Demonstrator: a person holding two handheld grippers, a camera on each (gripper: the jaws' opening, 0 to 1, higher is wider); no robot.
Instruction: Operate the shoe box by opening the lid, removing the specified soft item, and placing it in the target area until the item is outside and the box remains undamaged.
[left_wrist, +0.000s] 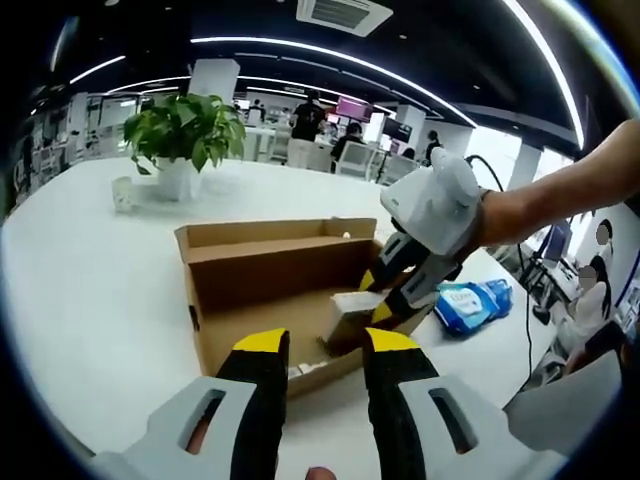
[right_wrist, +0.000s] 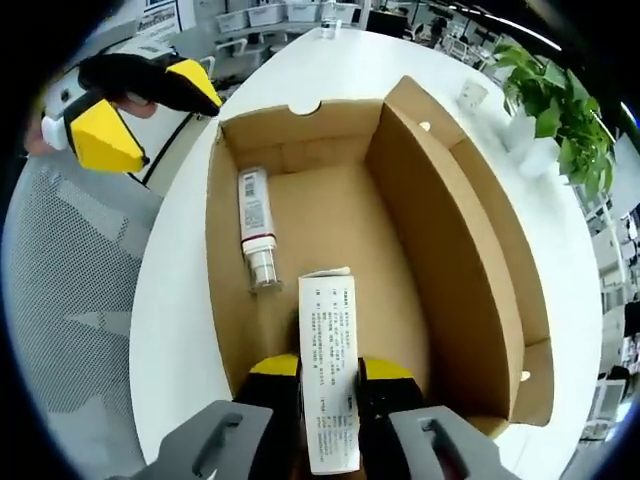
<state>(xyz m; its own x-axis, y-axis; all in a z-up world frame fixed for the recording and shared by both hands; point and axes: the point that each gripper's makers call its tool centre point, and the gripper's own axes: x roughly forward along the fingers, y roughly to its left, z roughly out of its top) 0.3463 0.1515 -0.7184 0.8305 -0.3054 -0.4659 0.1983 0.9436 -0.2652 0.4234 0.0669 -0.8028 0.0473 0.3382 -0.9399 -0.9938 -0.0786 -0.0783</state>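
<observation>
A long white pack (right_wrist: 329, 370) with small print on its face sits inside the open shoe box (right_wrist: 400, 250), held lengthwise between the jaws of the right gripper (right_wrist: 330, 385), whose yellow-tipped fingers (right_wrist: 274, 368) press against either side of it. In the left gripper view the same pack (left_wrist: 352, 305) shows as a pale block at the near end of the box, with the right gripper (left_wrist: 385, 298) reaching down into the cardboard from the right, a person's bare forearm (left_wrist: 560, 195) behind it.

Beside the pack, on the box floor along the left wall in the right gripper view, lies a white tube-shaped bottle (right_wrist: 256, 228) with a red band and a clear cap. It lies apart from the pack, not touching it. The box's lid (right_wrist: 505, 260) stands up on the far long side, folded back and open.

The left gripper (left_wrist: 325, 345) hangs just outside the near wall of the box (left_wrist: 260, 270), its two black and yellow fingers (left_wrist: 262, 345) spread apart with nothing between them. In the right gripper view it (right_wrist: 150, 105) comes in at the upper left, over the table edge beside the box.

The box rests on a white table (left_wrist: 90, 300). On the table past the box lies a blue and white packet of wipes (left_wrist: 472, 303), and further off stand a leafy green plant in a white pot (left_wrist: 185, 140) and a small white cup (left_wrist: 122, 192). A grey mesh chair (right_wrist: 70, 320) stands against the table's edge. Behind, an open office with people standing and sitting at desks.
</observation>
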